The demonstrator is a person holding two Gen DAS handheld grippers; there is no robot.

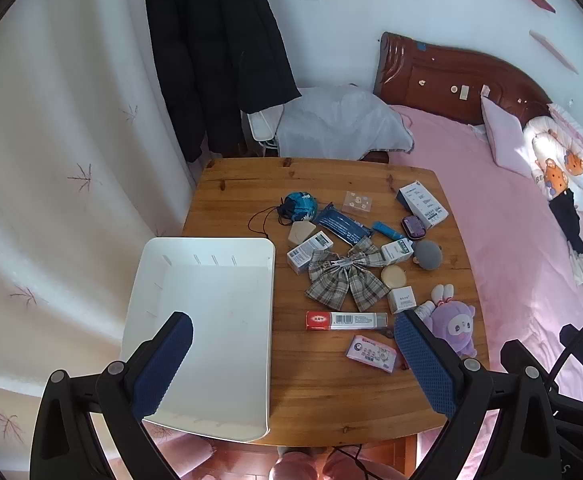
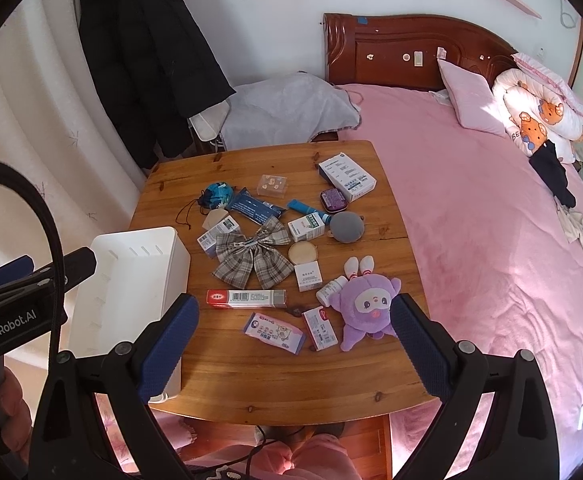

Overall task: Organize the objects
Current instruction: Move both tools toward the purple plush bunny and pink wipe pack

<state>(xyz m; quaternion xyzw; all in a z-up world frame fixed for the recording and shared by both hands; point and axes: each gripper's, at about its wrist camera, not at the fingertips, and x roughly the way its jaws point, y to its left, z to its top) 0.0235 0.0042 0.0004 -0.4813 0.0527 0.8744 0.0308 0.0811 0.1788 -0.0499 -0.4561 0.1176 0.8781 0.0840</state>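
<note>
Two grippers you hold gaping and empty, left gripper over white bin, right gripper above toothpaste box, purple plush, plaid bow on wooden table.

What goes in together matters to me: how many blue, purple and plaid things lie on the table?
Blue: 3, pouch, flat packet, tube
Purple: 2, plush toy, small tin
Plaid: 1, bow
Total: 6
</note>
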